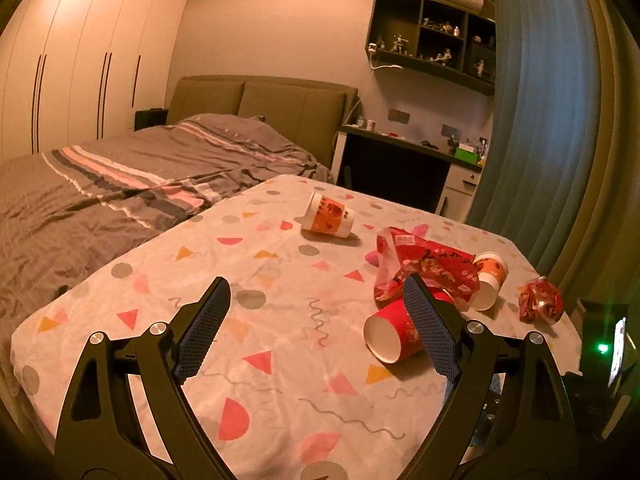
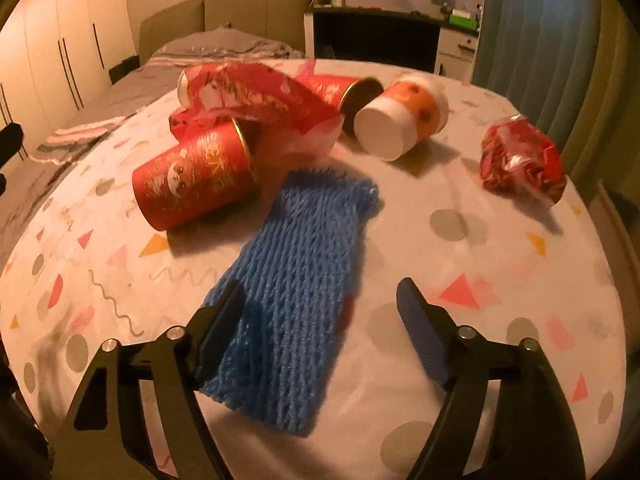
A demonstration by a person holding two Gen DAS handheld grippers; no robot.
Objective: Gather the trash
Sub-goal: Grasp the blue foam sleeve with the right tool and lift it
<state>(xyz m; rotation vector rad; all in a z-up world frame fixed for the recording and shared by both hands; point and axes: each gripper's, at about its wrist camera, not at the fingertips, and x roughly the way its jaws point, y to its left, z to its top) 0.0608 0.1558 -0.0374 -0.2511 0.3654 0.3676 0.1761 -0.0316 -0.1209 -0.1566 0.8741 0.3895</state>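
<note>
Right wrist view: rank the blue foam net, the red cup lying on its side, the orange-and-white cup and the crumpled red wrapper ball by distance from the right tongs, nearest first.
1. Blue foam net, lying between the open right tongs.
2. Red cup, left of the net.
3. Orange-and-white cup behind the net, and crumpled red wrapper ball at far right: too close to call.

shelf figurines [image 1: 440,56] tiny, red wrapper [image 2: 256,92] hiding cups

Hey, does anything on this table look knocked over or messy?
Yes. The red cup and the orange cup lie on their sides, a torn red wrapper is draped over more cups, a crumpled red ball sits near the edge, and a blue foam net lies flat.
</note>
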